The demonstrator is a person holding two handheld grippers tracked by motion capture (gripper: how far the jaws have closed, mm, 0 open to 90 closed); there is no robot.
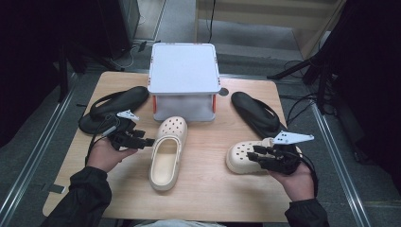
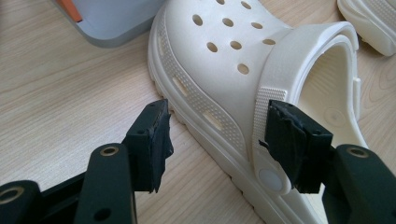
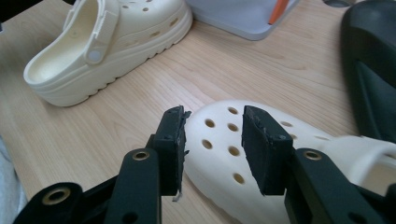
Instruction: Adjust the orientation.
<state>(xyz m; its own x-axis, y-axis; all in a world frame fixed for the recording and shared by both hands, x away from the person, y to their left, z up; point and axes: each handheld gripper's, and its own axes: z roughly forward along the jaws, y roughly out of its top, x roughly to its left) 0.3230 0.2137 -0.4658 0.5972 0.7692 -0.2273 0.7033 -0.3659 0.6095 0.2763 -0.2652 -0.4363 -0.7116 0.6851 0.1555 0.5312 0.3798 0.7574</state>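
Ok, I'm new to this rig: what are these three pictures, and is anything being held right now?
A person works with a hand-held gripper in each hand. The high view looks down on the wooden table; the other two pictures come from cameras riding on each gripper. On the table are two cream clogs, two black sandals and a grey box. The left gripper stands open around the side of the middle clog. The right gripper is open over the toe of the other clog. Nothing is held.
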